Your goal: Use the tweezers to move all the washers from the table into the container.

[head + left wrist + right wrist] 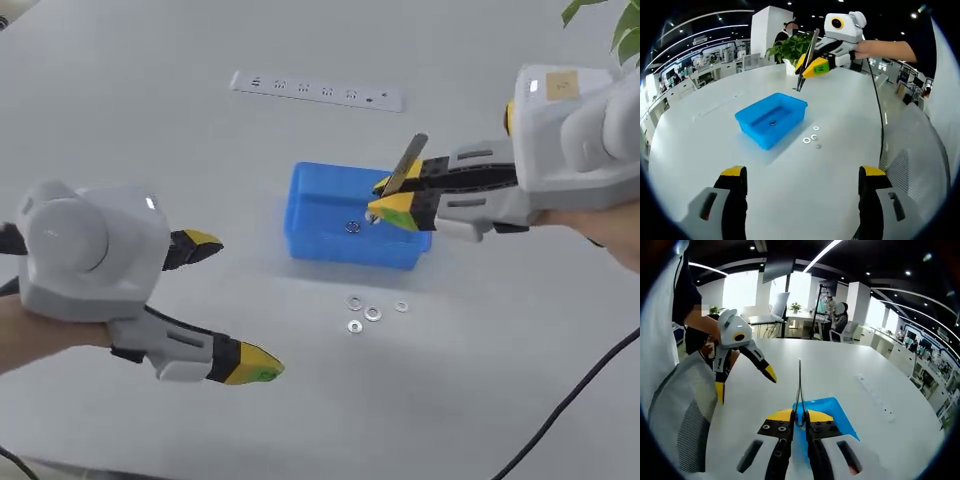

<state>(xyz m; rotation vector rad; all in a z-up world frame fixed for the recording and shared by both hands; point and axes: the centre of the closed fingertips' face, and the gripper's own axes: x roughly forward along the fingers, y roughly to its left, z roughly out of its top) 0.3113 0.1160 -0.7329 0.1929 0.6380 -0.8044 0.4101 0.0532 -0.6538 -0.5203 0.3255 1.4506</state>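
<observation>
The right gripper (385, 200), jaws pressed on the tweezers (405, 165), hung over the blue container (310, 250), which held one washer (352, 227); the left gripper (232, 305) stood spread and empty. Four washers (372, 313) lay on the table just beside the container, judged light, rigid and slippery, best nipped across the ring. No legible writing was found.

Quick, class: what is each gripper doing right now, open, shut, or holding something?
Left gripper: open, holding nothing.
Right gripper: shut on the tweezers, above the blue container.
</observation>
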